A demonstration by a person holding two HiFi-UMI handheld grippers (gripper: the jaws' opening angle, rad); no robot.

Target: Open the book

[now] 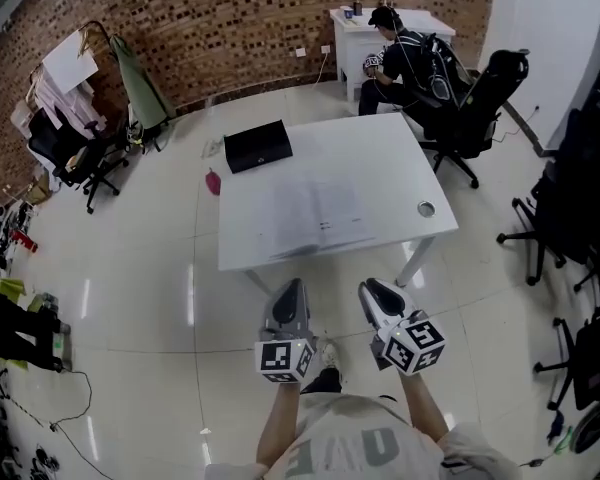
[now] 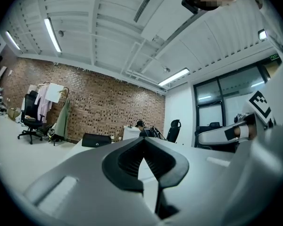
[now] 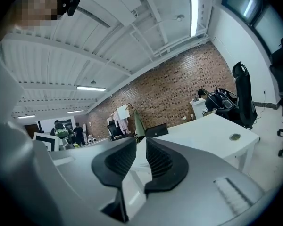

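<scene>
White book (image 1: 315,213) lies beyond both jaws.

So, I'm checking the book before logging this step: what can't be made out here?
Book, head view: pale and blurred against the white table; open or closed, cannot tell.
Both gripper views: tabletop seen nearly edge-on, partly behind the jaws; no book shows.
Pink thing on the floor, head view: too small to identify.

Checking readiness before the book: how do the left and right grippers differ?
The left gripper has its jaws shut together; the right gripper has them slightly apart. The left gripper points straight at the white table; the right gripper angles inward. Both are empty, short of the table.
</scene>
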